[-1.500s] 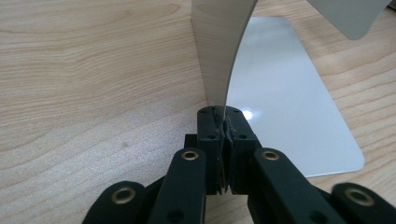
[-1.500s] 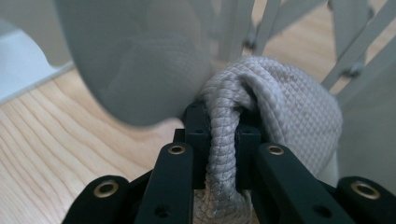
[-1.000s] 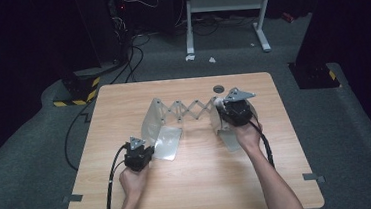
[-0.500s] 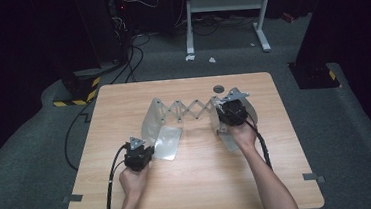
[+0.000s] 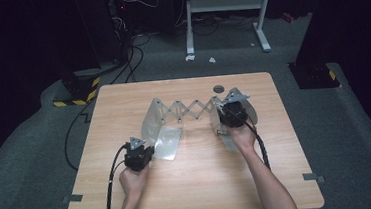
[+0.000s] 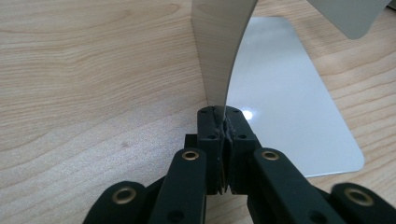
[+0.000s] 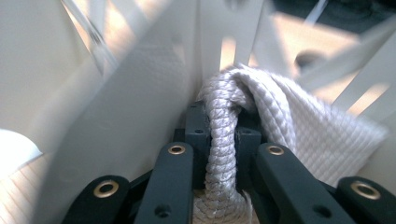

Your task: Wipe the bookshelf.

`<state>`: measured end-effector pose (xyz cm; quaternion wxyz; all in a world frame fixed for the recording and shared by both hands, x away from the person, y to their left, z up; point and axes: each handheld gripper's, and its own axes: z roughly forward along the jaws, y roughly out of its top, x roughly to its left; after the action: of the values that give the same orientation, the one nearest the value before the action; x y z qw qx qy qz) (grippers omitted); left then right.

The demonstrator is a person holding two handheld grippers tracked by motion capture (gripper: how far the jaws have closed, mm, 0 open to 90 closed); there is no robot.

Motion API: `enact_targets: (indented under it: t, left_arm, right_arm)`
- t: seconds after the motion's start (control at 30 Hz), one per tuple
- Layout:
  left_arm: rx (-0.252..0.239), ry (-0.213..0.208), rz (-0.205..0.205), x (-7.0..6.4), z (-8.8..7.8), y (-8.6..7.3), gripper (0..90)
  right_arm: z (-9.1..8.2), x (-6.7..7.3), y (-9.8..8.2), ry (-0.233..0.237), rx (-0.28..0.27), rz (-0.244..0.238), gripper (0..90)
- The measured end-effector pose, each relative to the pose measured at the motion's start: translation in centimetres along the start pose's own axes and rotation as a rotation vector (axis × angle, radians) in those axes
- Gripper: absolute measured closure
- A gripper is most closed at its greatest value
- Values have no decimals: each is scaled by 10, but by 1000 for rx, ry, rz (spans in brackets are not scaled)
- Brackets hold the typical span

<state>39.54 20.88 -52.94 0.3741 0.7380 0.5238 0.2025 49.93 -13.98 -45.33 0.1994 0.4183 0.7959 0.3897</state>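
From above, the expanding metal rack [image 5: 194, 111] lies stretched across the wooden surface [image 5: 195, 184], its far scissor links small and hard to read. The right claw [image 5: 223, 123] is mostly hidden behind its own body there; the right gripper view shows it clamped on a white braided rope [image 7: 224, 154]. The left claw [image 5: 152, 147] pinches the rack's thin end plate [image 6: 219, 60], seen edge-on up close.
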Motion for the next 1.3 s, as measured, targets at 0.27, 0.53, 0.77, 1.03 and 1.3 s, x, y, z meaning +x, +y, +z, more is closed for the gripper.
enact_targets:
  t: [0.27, 0.53, 0.77, 1.03, 1.3]
  left_arm:
    - [0, -1, -1, 0, 0, 0, 864]
    - [0, -1, 0, 0, 0, 0, 864]
    - [0, 1, 1, 0, 0, 0, 864]
    - [0, -2, -2, 0, 0, 0, 864]
    - [1, -1, 0, 0, 0, 0, 864]
  right_arm:
    - [-28, 6, 33, -39, -83, -70, 812]
    - [-35, 8, 37, -35, -121, -75, 812]
    - [-31, 7, 35, -29, -115, -76, 812]
    - [-31, 1, 23, 26, -177, -4, 812]
    - [-28, -1, 19, -5, -127, -13, 812]
